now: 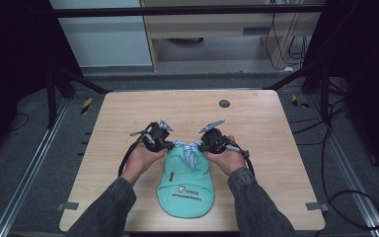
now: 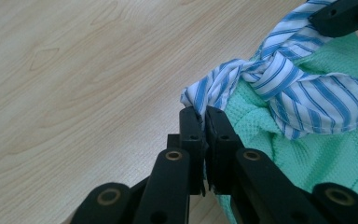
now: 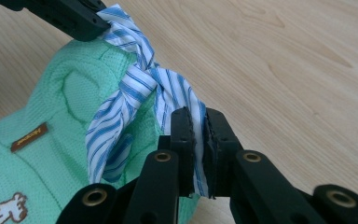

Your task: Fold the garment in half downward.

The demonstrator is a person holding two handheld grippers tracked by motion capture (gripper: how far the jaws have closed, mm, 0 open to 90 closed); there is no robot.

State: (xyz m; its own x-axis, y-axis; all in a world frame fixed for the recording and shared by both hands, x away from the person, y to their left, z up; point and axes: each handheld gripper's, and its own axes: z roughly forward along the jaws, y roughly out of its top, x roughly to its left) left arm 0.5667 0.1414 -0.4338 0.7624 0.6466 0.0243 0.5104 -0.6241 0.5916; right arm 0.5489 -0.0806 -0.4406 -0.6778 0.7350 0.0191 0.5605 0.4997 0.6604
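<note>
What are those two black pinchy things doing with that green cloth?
A person is holding a pinching tool in each hand. The left gripper is shut on one end of a blue-and-white striped strap, and the right gripper is shut on the other end. The two ends cross in a twist over the top of a mint green garment lying on the wooden table. It looks as if the person is tying the strap into a knot.

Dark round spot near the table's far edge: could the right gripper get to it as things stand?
Probably not at once: the right gripper is shut on the striped tie of the green garment. The bare table leaves the way to the dark spot free.
</note>
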